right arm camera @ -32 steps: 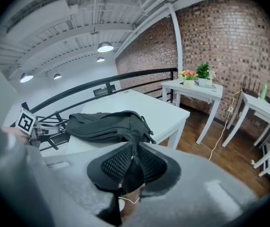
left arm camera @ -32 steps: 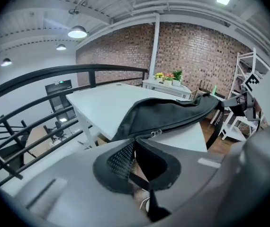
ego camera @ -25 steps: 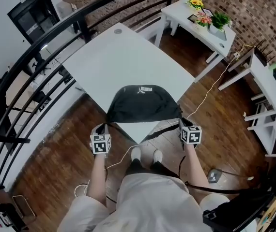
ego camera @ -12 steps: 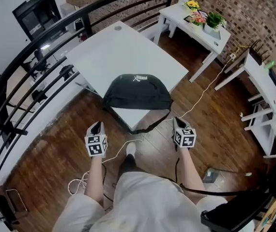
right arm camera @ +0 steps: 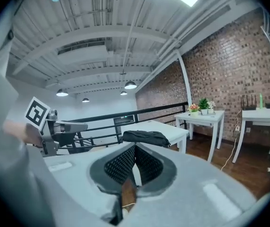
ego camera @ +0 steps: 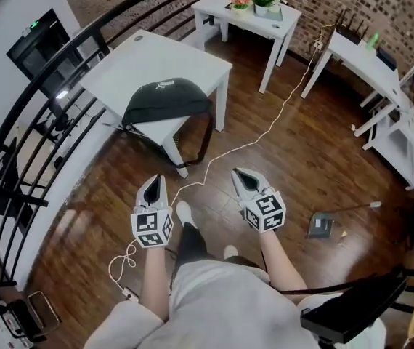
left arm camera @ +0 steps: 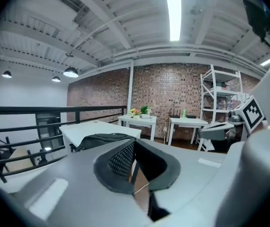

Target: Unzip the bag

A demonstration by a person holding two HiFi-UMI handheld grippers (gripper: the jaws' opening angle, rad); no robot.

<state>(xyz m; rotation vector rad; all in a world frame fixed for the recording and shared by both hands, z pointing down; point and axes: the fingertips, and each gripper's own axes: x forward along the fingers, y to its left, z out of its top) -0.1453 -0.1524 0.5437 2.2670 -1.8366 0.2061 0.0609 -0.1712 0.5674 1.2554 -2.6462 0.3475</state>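
Observation:
The black bag [ego camera: 165, 100] lies on the near end of the white table [ego camera: 156, 57], its strap hanging off the edge. Both grippers hover over the wooden floor, well short of the table and touching nothing. My left gripper [ego camera: 153, 185] is shut and empty; in the left gripper view its jaws [left arm camera: 134, 149] meet, with the bag [left arm camera: 102, 138] far beyond them. My right gripper [ego camera: 242, 176] is shut too, with nothing between its jaws [right arm camera: 135, 159], and the bag [right arm camera: 144, 136] is distant on the table.
A small white table [ego camera: 279, 22] with potted flowers stands at the back. White shelving [ego camera: 381, 71] is on the right. A black railing [ego camera: 47, 122] runs along the left. A white cable [ego camera: 254, 140] trails over the floor, and a grey box [ego camera: 321, 226] lies at the right.
Both grippers were at the bag's ends by the table edge. They have pulled back and away, and the person has stepped back, so the bag and table now lie far ahead to the left.

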